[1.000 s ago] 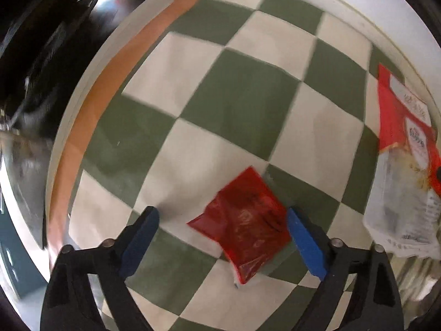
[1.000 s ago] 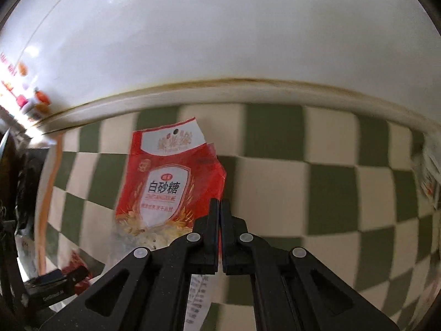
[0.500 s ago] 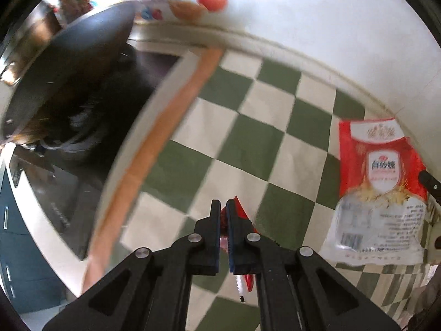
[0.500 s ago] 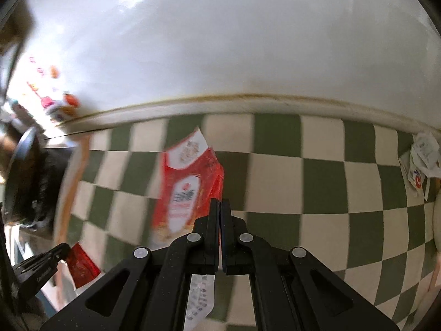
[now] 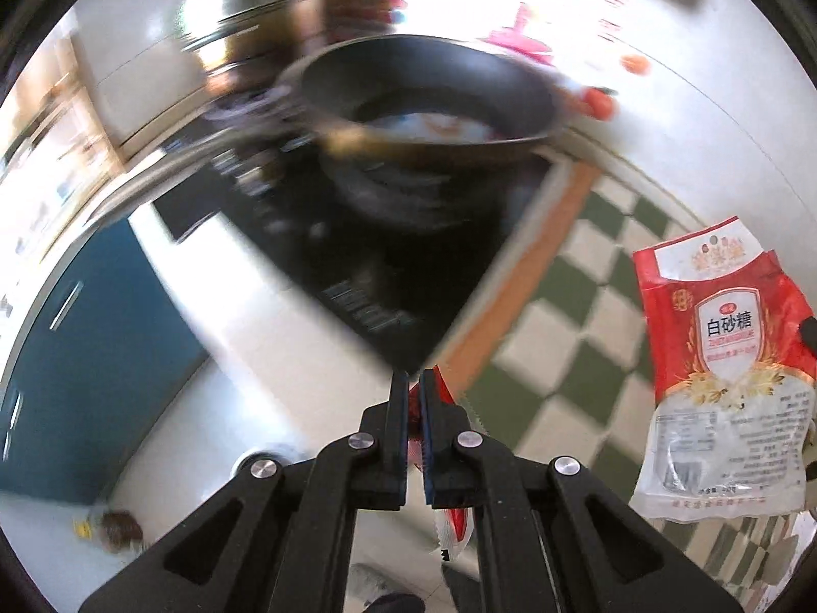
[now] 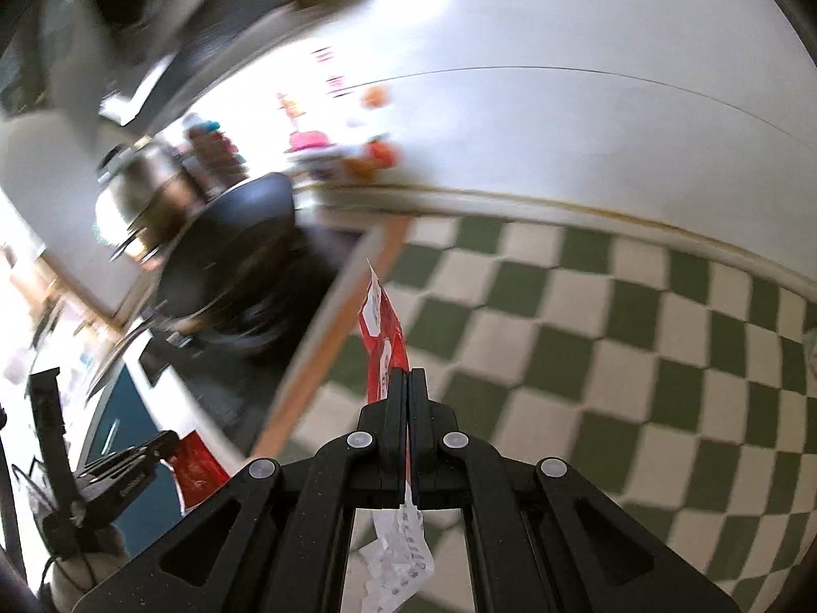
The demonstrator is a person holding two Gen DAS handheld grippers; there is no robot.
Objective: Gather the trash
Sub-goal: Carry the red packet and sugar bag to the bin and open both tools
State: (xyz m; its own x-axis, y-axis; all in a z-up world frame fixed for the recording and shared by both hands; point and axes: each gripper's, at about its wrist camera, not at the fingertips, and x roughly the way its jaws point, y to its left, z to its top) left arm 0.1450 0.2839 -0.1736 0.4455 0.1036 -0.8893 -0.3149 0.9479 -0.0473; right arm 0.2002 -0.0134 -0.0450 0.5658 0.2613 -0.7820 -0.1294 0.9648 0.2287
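left gripper [image 5: 414, 388] clamped on small red packet [image 5: 452, 521], held in the air near the counter edge | right gripper [image 6: 407, 383] pinched on red-and-white sugar bag [image 6: 383, 327], bag hanging edge-on above green checkered cloth [image 6: 587, 357] | farther left: black stovetop [image 5: 357, 265] | far: dark wok [image 5: 429, 87], blurred

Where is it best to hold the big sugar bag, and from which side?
Pinch the side edge near its middle, coming in from the side, jaws across the thin film. The sugar bag is flat and limp; the right gripper is shut on it just so.
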